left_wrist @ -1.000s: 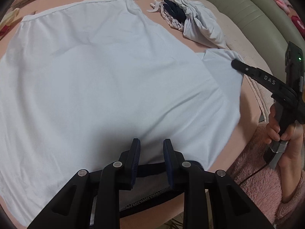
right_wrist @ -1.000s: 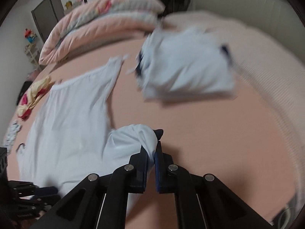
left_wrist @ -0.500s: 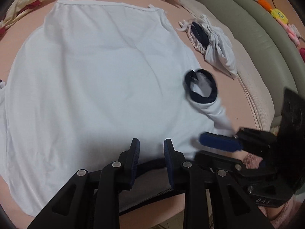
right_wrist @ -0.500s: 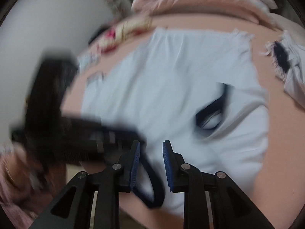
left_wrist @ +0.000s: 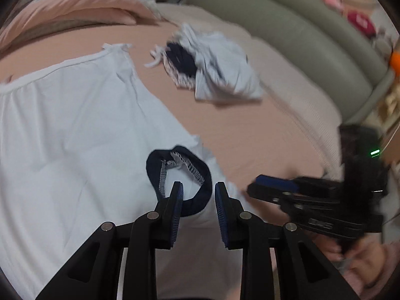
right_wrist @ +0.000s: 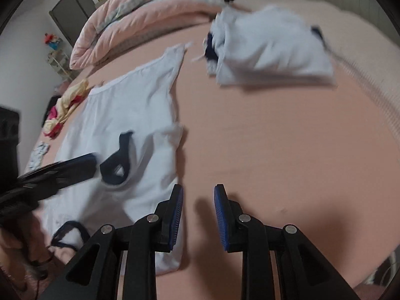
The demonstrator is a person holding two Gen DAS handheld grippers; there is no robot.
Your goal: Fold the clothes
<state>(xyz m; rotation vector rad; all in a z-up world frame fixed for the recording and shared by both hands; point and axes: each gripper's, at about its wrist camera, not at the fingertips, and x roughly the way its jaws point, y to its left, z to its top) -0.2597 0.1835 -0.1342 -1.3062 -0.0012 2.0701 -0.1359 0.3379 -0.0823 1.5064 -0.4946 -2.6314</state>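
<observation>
A white T-shirt (left_wrist: 62,137) with navy trim lies spread flat on the pink bed sheet (left_wrist: 250,130). Its right sleeve is folded in over the body, and the navy cuff (left_wrist: 152,167) forms an open ring. My left gripper (left_wrist: 198,200) hovers open just above that cuff with nothing between its fingers. In the right wrist view the shirt (right_wrist: 130,105) and the cuff (right_wrist: 110,172) are at the left. My right gripper (right_wrist: 198,207) stands open over bare sheet beside the shirt's side edge, holding nothing. The navy neckline (right_wrist: 67,232) shows at the lower left.
A crumpled heap of white and navy clothes (left_wrist: 220,75) lies farther up the bed. Folded pink quilts (right_wrist: 150,12) are at the head, and a green padded board (left_wrist: 287,37) runs along the right. A yellow and red cloth (right_wrist: 67,105) lies by the left edge.
The right gripper carried the sleeve in over the shirt, let it go and drew back to the right, open. The left gripper shifted from the neckline toward the folded sleeve.
</observation>
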